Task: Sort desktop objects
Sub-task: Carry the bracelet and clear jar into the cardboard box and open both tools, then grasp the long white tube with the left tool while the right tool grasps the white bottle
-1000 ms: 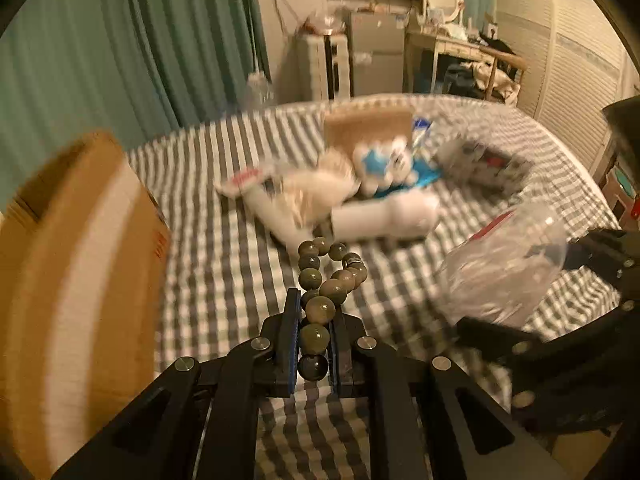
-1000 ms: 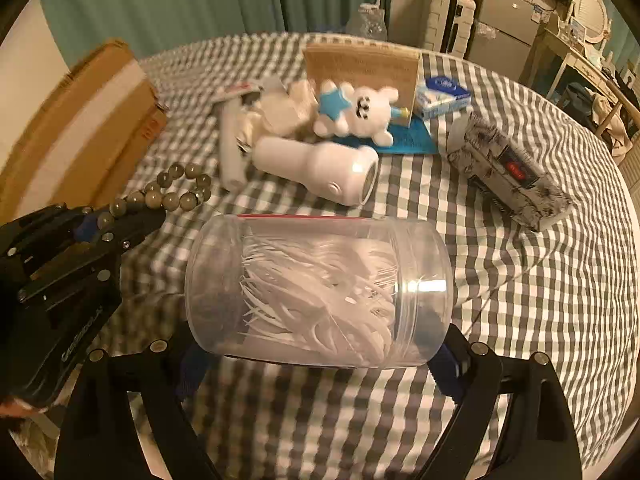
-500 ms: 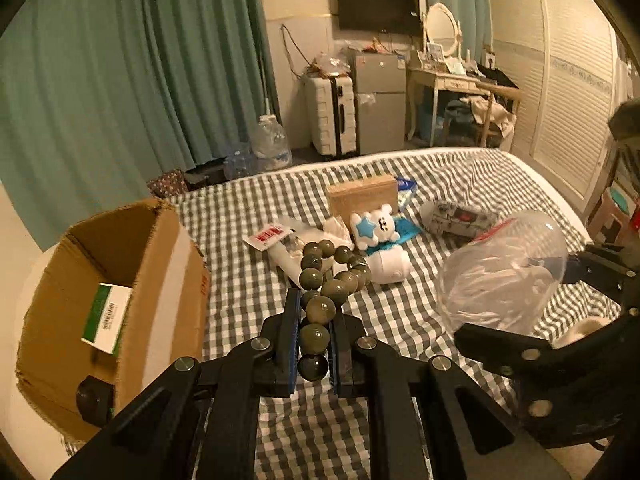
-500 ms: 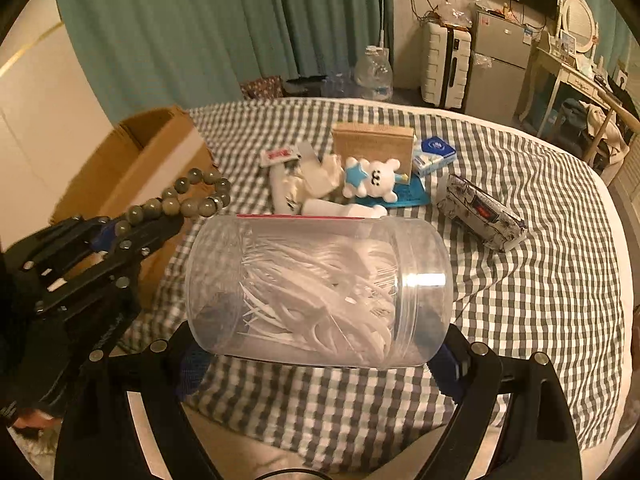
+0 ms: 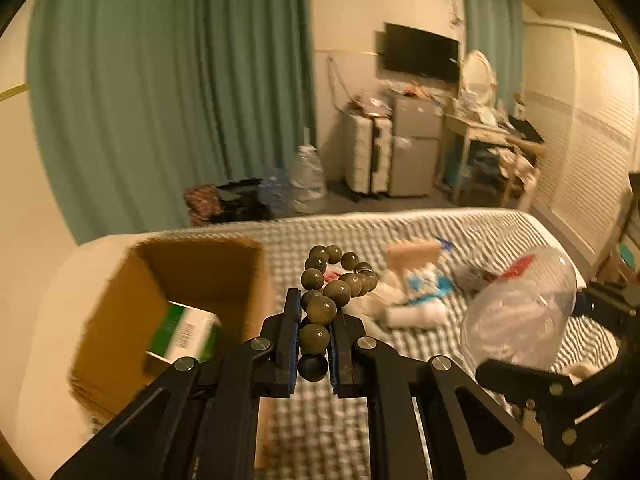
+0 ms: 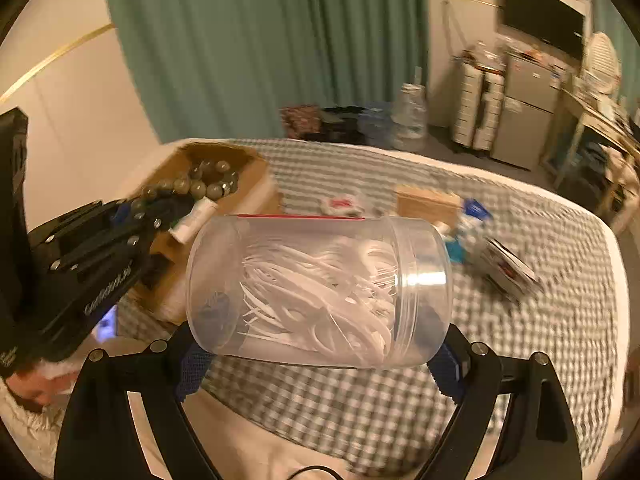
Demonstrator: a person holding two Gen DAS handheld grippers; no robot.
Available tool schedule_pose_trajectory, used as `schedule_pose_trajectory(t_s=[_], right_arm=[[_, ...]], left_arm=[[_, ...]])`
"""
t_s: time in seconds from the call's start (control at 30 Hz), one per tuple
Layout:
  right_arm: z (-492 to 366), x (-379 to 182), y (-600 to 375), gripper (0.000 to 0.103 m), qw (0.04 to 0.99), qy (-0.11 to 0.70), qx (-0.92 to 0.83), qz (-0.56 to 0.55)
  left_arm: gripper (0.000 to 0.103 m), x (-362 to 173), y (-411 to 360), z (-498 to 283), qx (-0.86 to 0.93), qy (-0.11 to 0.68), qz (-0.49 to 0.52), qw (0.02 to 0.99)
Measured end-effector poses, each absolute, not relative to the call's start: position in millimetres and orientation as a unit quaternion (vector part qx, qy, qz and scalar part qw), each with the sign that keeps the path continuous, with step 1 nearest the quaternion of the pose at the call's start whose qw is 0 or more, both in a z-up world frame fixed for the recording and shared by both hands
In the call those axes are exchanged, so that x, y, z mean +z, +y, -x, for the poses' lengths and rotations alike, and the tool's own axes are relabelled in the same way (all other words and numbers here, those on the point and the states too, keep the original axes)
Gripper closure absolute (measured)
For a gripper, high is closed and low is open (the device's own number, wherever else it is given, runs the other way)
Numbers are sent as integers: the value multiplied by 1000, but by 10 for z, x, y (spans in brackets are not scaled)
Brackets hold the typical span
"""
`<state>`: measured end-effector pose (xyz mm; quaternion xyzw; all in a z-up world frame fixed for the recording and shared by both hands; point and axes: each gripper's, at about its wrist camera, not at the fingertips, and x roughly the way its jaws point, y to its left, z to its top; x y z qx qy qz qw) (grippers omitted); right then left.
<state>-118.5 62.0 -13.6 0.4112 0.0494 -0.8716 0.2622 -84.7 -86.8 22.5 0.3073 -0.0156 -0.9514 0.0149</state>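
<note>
The left claw (image 5: 314,336) clamps a bracelet (image 5: 335,280) aloft beside one open box (image 5: 192,280) on the checked bed (image 6: 520,340) — the right claw (image 6: 320,364), jaws wide, grips one clear jar (image 6: 320,292) sideways by its ends — a blurred clutter of things (image 5: 416,292) lying beyond.

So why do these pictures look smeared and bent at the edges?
Left wrist view: the cardboard box and checked cloth blur, while the bead bracelet stays sharp. Right wrist view: the clear jar is crisp with a glare streak, the cloth smeared. Both show fisheye curving, dark corners and dim orange light.
</note>
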Motion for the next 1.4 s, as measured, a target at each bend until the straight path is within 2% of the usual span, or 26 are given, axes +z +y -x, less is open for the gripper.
schedule_pose_trajectory(t_s=[0.2,0.4,0.57,0.6,0.67,0.73,0.87,0.9,1.07,1.13,1.4], right_arm=[[1329,3,-66,14,325,50,-852,-407],[1608,-185,-781,14,363,43,-820,-440],[1747,-389,-1242,14,372,51,-807,-455],[1762,-408,-1297,13,375,48,-808,-452],[1780,-421,-1409,7,380,49,-807,-449],[1806,-399,-1462,7,375,46,-813,-443],[1829,-340,-1390,7,355,45,-830,-427],[1841,-332,-1337,7,345,45,-836,-424],[1837,-305,-889,7,299,31,-858,-417],[1825,-293,-622,7,271,29,-869,-413],[1718,-333,652,7,154,9,-896,-416]], left_arm=[[92,245,-1569,914,-945,-6,-320,73],[92,-196,-2203,956,-923,32,-367,111],[91,-507,-2405,902,-912,52,-391,117],[88,-565,-2420,894,-910,49,-396,113],[76,-638,-2417,893,-907,38,-405,111],[45,-675,-2403,886,-904,25,-411,119],[27,-645,-2356,874,-908,32,-404,100],[24,-630,-2328,867,-909,31,-403,104],[21,-563,-2131,845,-912,22,-399,94],[15,-557,-1997,830,-913,17,-399,89],[10,-387,-1126,867,-921,20,-388,32]])
